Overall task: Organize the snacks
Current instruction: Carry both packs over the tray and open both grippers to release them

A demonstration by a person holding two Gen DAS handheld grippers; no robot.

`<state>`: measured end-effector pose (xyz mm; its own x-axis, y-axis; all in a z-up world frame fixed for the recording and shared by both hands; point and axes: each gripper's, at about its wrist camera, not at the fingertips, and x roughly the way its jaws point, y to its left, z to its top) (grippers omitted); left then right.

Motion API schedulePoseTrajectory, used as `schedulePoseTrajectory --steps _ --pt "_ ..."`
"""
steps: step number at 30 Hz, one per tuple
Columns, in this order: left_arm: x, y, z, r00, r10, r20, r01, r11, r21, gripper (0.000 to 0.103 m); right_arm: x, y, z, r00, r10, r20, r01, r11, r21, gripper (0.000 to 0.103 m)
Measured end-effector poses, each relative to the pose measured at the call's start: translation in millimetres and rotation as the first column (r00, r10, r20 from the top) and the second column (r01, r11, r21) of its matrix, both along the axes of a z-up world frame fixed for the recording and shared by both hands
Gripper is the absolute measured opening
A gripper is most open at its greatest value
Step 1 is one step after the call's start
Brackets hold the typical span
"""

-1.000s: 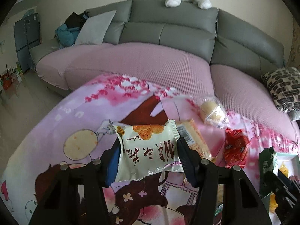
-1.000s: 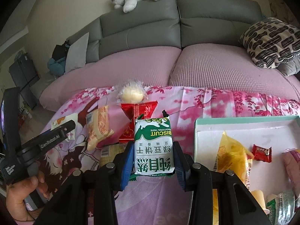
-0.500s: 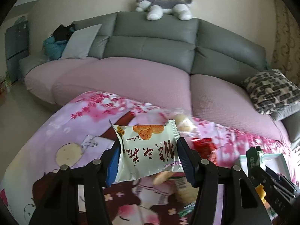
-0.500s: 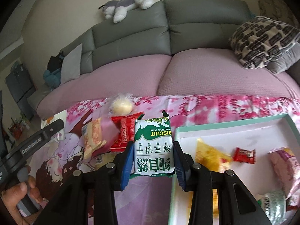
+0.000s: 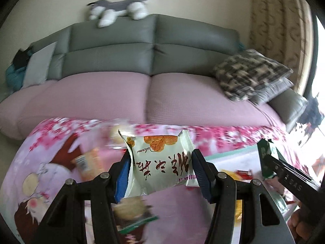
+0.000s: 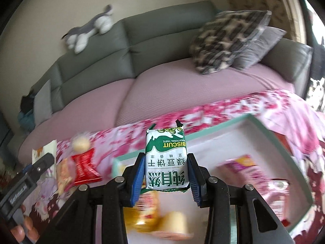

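Right tool [image 6: 165,174] over blurred tray [image 6: 300,172] snacks [image 6: 154,213]

Tray [image 6: 281,146] on table, sofa [image 6: 162,40] behind, snacks [image 6: 85,163] left.

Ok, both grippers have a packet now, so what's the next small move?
Probably lower the right gripper and let go: its green biscuit packet already hangs over the white tray, where other snacks lie. The left gripper with its white packet looks short of the tray's edge.
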<state>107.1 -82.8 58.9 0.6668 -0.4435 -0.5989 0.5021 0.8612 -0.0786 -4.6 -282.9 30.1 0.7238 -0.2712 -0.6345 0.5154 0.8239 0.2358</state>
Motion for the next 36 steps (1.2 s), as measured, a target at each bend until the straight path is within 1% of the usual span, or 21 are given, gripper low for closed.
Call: schedulePoseTrajectory --steps 3,5,10,15,20,27,30,32,36 --pt "-11 -29 4 0.997 -0.074 0.011 0.074 0.997 0.020 0.060 -13 -16 0 0.998 -0.061 0.005 0.060 0.998 0.011 0.042" --pt "-18 -52 3 0.990 -0.140 0.008 0.140 0.990 0.033 0.060 -20 -26 0 0.995 -0.100 0.002 0.100 0.995 0.013 0.042" --pt "-37 -99 -1 0.969 -0.246 -0.003 0.246 0.966 0.082 0.060 -34 -45 -2 0.986 -0.166 0.000 0.166 0.986 0.026 0.043" --pt "-48 -129 -9 0.954 -0.298 -0.013 0.298 0.948 0.116 0.060 -44 -56 -6 0.979 -0.204 -0.006 0.204 0.978 0.043 0.043" --pt "-51 -142 -17 0.950 -0.313 -0.024 0.313 0.940 0.138 0.060 -50 -62 -8 0.973 -0.232 -0.014 0.232 0.971 0.054 0.043" --pt "-53 -149 -27 0.949 -0.312 -0.039 0.314 0.936 0.157 0.060 -47 -62 -9 0.974 -0.228 -0.020 0.228 0.972 0.060 0.043" --pt "-52 -149 -28 0.953 -0.300 -0.038 0.302 0.940 0.160 0.061 -46 -62 -10 0.973 -0.229 -0.027 0.230 0.972 0.056 0.043" --pt "-50 -148 -28 0.958 -0.285 -0.041 0.288 0.944 0.162 0.065 -45 -63 -11 0.973 -0.229 -0.031 0.230 0.972 0.053 0.043" --pt "-46 -141 -25 0.968 -0.249 -0.026 0.250 0.953 0.169 0.065 -47 -63 -10 0.968 -0.248 -0.036 0.249 0.968 0.040 0.043"
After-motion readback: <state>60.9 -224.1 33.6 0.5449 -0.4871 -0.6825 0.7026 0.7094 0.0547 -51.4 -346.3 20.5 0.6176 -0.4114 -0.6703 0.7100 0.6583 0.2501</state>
